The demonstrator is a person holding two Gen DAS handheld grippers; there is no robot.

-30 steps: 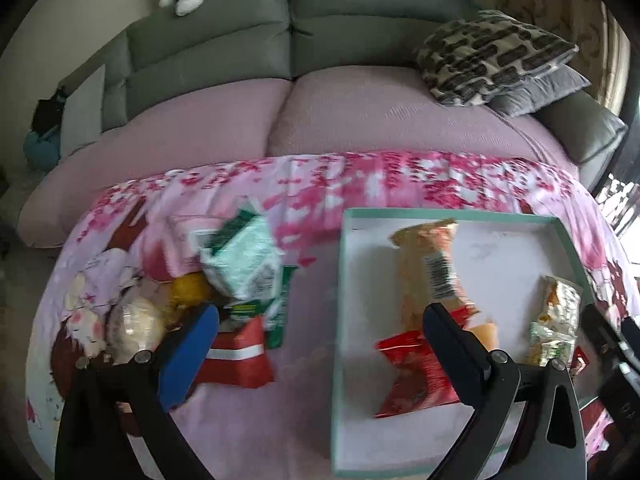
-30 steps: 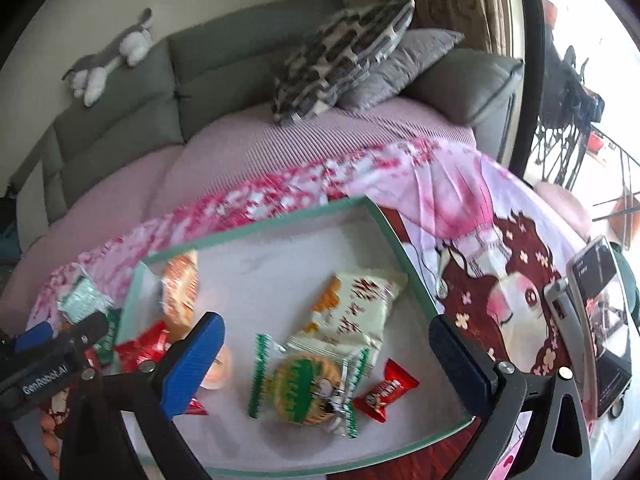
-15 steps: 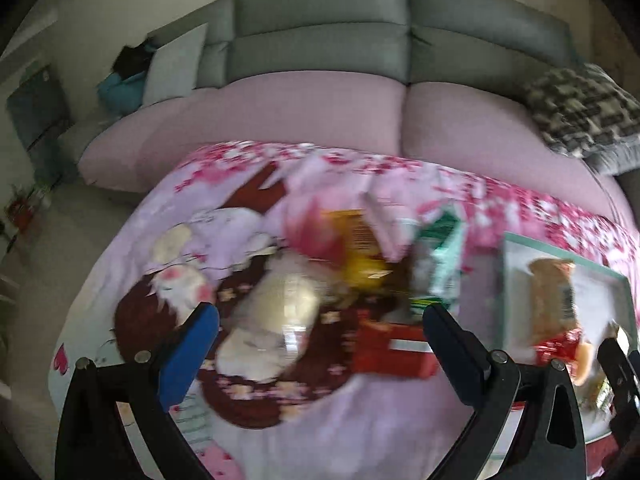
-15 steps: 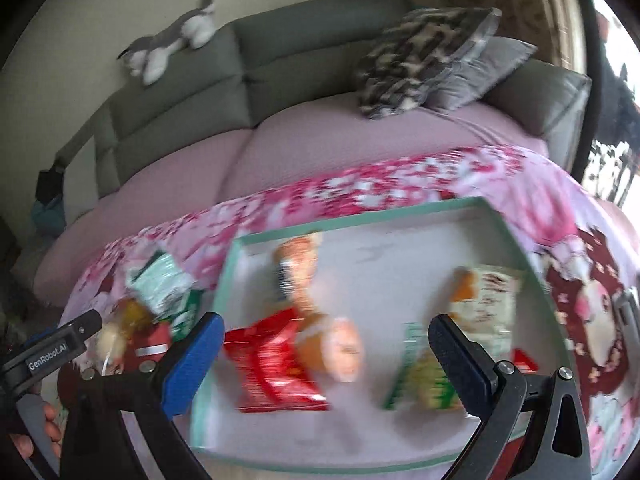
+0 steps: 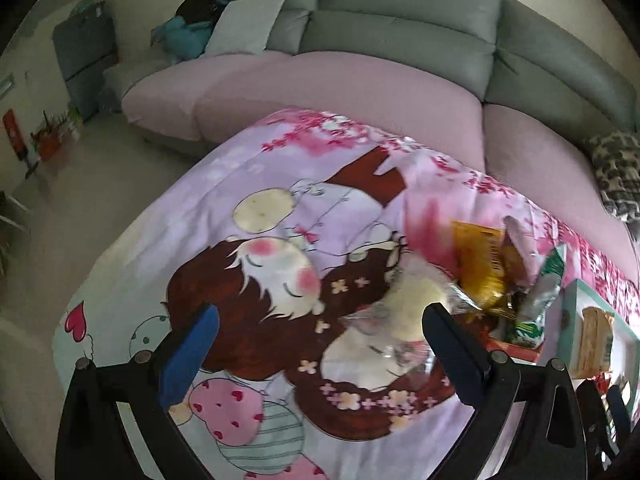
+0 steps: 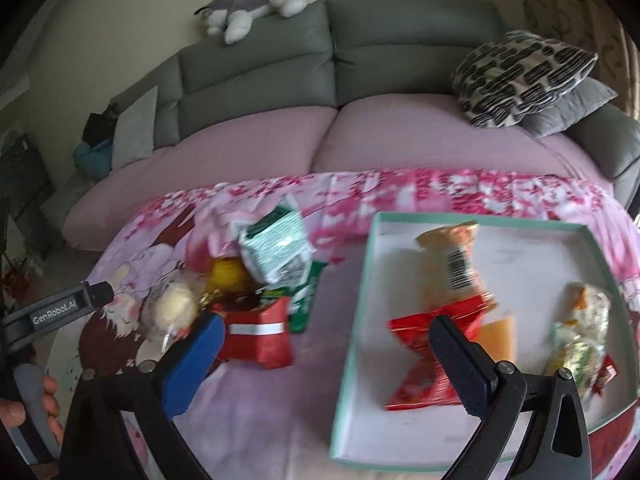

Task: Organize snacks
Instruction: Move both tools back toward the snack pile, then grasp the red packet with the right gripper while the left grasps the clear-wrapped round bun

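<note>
A pile of loose snacks lies on the pink cartoon cloth: a clear bag with a pale bun (image 5: 404, 308) (image 6: 170, 308), a yellow packet (image 5: 480, 264), a green-white packet (image 6: 276, 250) and a red packet (image 6: 258, 334). A mint-rimmed white tray (image 6: 352, 340) (image 5: 570, 312) holds an orange wrapped bun (image 6: 452, 264), a red bag (image 6: 424, 364) and other packets. My left gripper (image 5: 316, 354) is open, left of the pile. My right gripper (image 6: 324, 360) is open over the tray's left rim. The left gripper's side (image 6: 60, 308) shows in the right wrist view.
A grey sofa with pink seat covers (image 6: 360, 140) runs behind the table. Patterned cushions (image 6: 520, 76) lie at its right end and a plush toy (image 6: 252, 8) on its back. Floor and a cabinet (image 5: 84, 56) are to the far left.
Both grippers have swung left. The left view now covers the cloth's left half and the pile. The right view shifted from the tray's right side to the tray's left rim and the pile.
</note>
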